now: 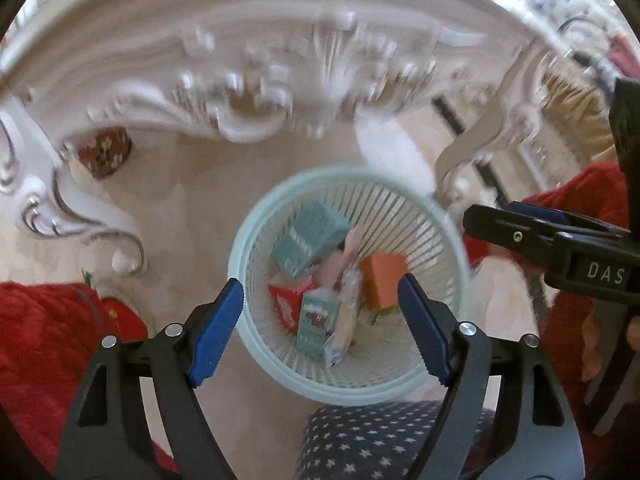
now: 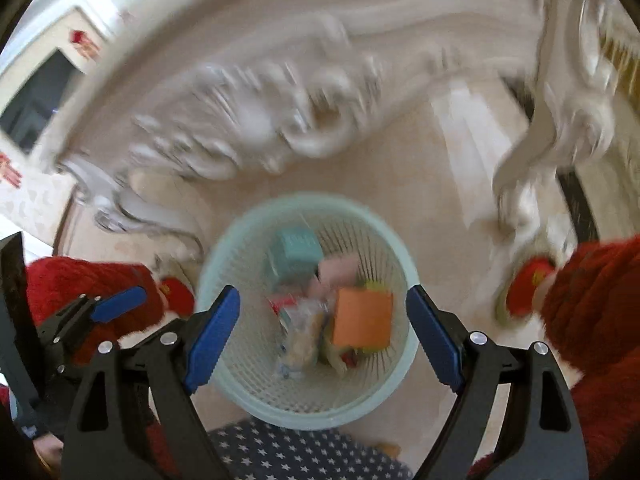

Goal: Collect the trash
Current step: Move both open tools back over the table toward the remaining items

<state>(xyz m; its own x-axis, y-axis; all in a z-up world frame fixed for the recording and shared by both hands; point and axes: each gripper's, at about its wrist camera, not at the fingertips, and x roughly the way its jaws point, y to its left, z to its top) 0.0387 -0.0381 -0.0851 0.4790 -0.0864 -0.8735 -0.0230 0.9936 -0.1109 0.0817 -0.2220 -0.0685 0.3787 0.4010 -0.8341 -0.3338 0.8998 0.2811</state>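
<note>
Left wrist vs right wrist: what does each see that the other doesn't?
Left wrist only: a brown patterned object under the carved white table, and the right gripper side-on, state unclear. Right wrist only: a dark window and the left gripper. Both: the mint slatted wastebasket below open jaws, holding the teal carton and the orange box.

I see both grippers built alike: the left gripper (image 1: 320,322) and right gripper (image 2: 323,330) have black frames, ridged blue pads (image 1: 218,330) and silver screws (image 1: 466,328). White lettering "DAS" (image 1: 605,274) marks one body. Red knit sleeves (image 2: 600,292).
</note>
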